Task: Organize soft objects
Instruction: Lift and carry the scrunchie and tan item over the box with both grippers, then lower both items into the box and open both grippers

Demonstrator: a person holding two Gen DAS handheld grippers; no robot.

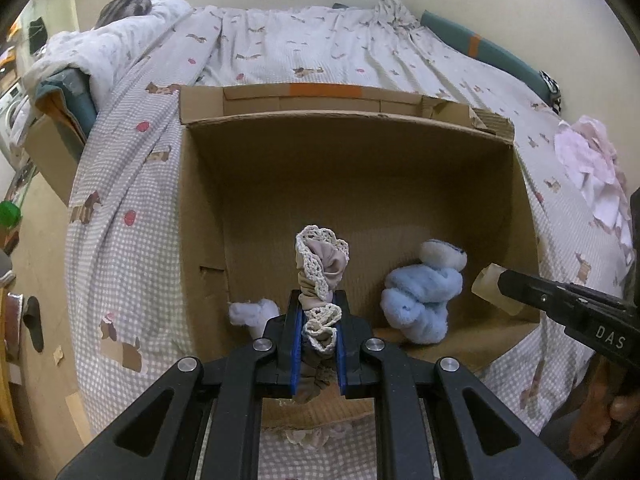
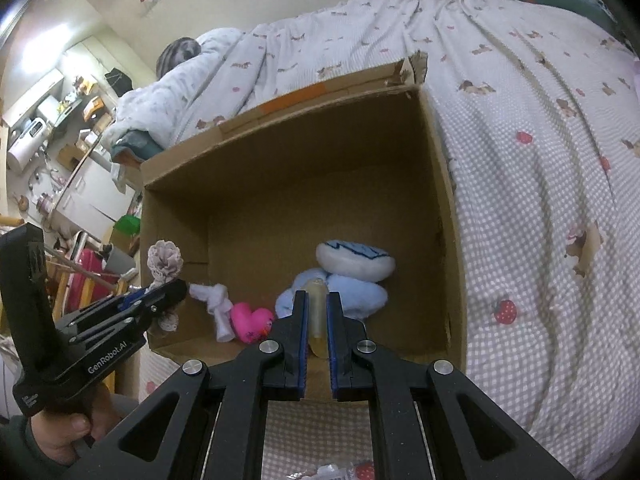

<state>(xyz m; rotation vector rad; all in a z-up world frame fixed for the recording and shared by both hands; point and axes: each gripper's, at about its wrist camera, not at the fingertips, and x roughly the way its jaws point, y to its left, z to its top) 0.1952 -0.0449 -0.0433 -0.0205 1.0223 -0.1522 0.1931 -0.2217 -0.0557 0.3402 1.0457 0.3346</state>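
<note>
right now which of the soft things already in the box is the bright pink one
The pink heart plush, on the box floor between the white knotted cloth and the light blue plush. Nothing else inside is pink.

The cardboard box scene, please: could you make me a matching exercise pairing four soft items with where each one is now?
Items:
1. lace-trimmed cloth
2. pale yellow piece
3. pink heart
4. blue plush toy

Places:
A. lying in the cardboard box, beside the knotted white cloth
B. clamped in the right gripper
C. clamped in the left gripper
D. lying in the box, on its right side

Pairs: 1-C, 2-B, 3-A, 4-D
</note>
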